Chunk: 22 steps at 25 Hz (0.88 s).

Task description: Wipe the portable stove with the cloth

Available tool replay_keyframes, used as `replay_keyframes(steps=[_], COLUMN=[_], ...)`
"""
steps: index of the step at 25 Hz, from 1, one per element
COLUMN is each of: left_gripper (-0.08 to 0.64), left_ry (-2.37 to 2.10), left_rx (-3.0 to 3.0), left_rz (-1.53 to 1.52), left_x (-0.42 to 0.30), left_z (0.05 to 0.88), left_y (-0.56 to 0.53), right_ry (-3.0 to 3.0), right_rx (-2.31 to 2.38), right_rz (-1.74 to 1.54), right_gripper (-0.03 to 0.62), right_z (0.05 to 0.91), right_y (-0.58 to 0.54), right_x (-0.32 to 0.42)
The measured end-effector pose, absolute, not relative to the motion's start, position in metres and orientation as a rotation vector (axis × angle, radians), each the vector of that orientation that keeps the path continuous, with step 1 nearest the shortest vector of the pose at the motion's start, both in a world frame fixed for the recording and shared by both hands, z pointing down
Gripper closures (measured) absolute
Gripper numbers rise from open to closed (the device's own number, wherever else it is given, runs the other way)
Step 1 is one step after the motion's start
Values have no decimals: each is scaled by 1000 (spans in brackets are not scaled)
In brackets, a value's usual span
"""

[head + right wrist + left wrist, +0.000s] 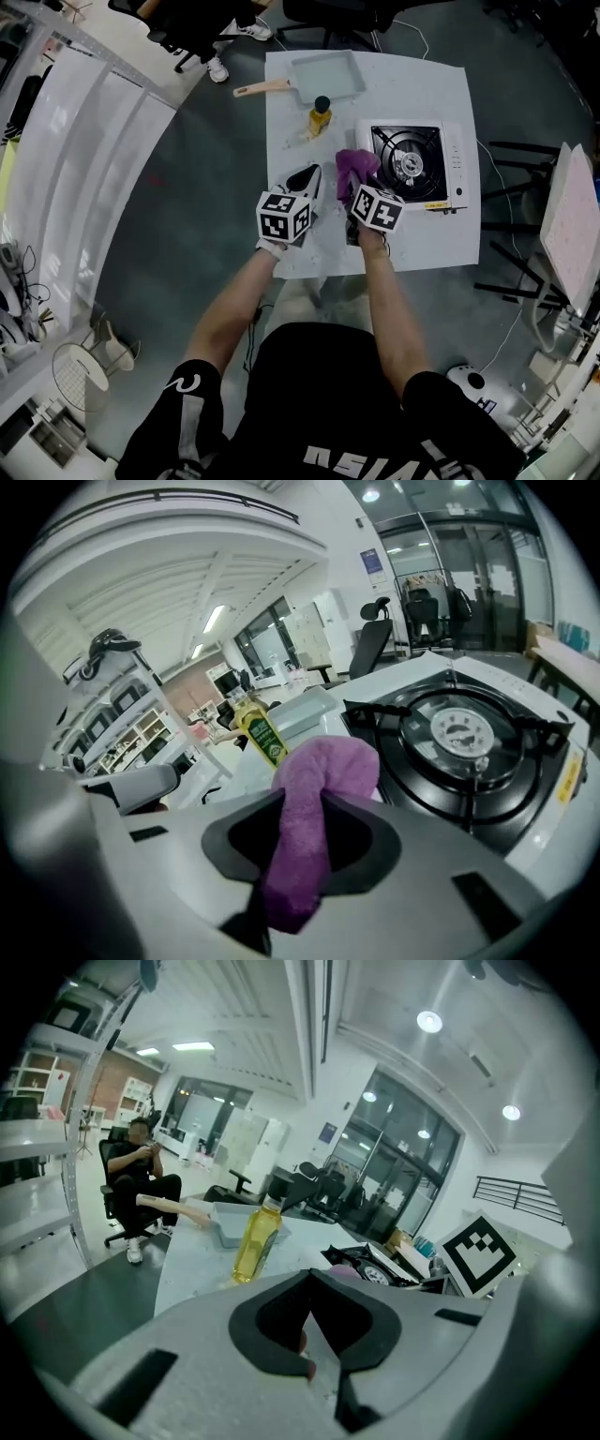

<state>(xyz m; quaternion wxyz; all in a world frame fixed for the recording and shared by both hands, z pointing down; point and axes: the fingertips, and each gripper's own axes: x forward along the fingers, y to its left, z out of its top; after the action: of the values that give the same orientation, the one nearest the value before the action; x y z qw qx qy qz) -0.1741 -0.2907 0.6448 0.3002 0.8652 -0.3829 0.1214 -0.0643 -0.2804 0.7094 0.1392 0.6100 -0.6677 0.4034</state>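
Note:
The white portable stove with a black burner stands on the right side of the white table. A purple cloth hangs over the stove's left edge. My right gripper is shut on this cloth. In the right gripper view the cloth bulges out between the jaws of the right gripper, and the burner lies just beyond on the right. My left gripper hovers left of the cloth. Its jaws meet with nothing between them in the left gripper view.
A bottle of yellow oil stands behind the grippers. A pale square pan with a wooden handle lies at the table's far edge. Office chairs and a seated person are beyond the table. A white folding table stands at right.

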Motion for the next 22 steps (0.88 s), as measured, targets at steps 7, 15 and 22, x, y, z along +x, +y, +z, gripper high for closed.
replay_keyframes(steps=[7, 15, 22], left_gripper=[554, 554, 554], left_ry=[-1003, -1009, -1027], left_rx=[2297, 2308, 2302], left_rz=[321, 324, 321], left_x=[-180, -184, -186], left_z=[648, 643, 641], left_y=[-331, -358, -366], right_ry=[-1900, -1885, -1916], right_rx=[1810, 1830, 1815], right_rz=[1192, 1184, 1193], right_gripper=[491, 491, 491], right_z=[718, 715, 712], right_y=[-325, -365, -381], right_x=[-64, -64, -65])
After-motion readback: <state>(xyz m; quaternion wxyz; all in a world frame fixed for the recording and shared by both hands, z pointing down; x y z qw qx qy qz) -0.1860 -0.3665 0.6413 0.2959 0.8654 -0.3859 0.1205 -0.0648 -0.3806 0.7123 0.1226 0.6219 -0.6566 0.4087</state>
